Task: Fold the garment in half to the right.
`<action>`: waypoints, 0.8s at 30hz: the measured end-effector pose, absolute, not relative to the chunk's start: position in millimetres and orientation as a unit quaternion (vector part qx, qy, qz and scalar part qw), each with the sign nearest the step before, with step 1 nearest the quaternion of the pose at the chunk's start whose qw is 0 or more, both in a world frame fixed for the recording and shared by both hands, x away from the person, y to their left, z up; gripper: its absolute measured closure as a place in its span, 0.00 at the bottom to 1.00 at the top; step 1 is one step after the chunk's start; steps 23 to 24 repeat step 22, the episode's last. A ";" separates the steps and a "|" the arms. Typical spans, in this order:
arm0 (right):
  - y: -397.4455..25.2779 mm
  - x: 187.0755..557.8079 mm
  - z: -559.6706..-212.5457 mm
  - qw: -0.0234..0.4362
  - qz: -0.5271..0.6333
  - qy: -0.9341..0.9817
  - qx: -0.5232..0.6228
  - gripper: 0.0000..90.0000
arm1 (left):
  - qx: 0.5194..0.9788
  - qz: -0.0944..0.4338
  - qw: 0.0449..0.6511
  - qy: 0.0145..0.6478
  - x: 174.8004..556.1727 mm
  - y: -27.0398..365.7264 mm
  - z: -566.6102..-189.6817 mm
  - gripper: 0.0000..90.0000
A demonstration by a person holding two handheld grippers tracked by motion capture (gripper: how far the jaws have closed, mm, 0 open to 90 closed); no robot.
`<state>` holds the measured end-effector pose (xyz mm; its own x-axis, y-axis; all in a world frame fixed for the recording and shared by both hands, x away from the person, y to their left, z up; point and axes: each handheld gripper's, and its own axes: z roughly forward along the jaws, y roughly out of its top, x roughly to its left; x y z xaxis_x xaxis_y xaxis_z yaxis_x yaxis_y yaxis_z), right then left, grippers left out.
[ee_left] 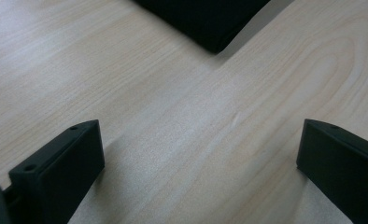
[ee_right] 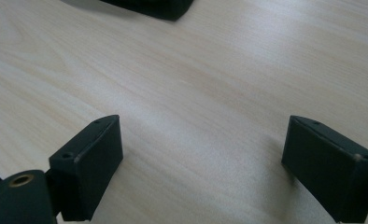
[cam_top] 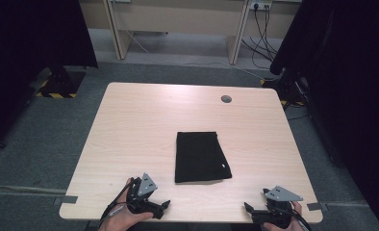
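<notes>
My two grippers are down at the near edge of the table (cam_top: 130, 110), close to me. My left gripper (cam_top: 162, 206) sits near the left corner and my right gripper (cam_top: 247, 208) sits near the right corner. Both have their jaws spread wide apart, and nothing is between them. In the left gripper view and the right gripper view I see just bare pale wood between my black jaws.

A bit farther out, between my two grippers and past them, lies a folded black cloth (cam_top: 200, 156). It lies flat near the middle of the table, a little to the right. My grippers are not touching it. One near corner of the cloth peeks in at the top of the left gripper view (ee_left: 205, 21), and another near corner shows at the top of the right gripper view (ee_right: 156, 7).

I think the cloth is soft and light. It will bend and flop, and it will not break. It looks thick from the folds. I would pinch it at a near corner or edge, where my jaws can slide under.

Far back on the table is a small round grey cap (cam_top: 226, 99).
</notes>
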<state>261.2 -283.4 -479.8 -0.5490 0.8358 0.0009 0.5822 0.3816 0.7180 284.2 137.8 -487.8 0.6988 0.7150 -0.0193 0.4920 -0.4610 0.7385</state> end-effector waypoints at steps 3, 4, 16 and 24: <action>-284.4 257.2 -480.3 0.186 0.346 0.810 0.437 0.14 | 0.842 0.148 0.375 0.358 284.1 137.9 -487.8 0.00; -284.8 256.1 -480.4 0.186 0.346 0.810 0.436 0.14 | 0.842 0.148 0.375 0.358 284.1 137.9 -487.7 0.00; -286.8 249.0 -481.6 0.188 0.352 0.808 0.433 0.14 | 0.842 0.148 0.375 0.359 283.9 137.8 -487.7 0.00; -287.0 248.5 -481.6 0.188 0.352 0.808 0.434 0.14 | 0.841 0.149 0.375 0.361 283.7 137.5 -487.7 0.00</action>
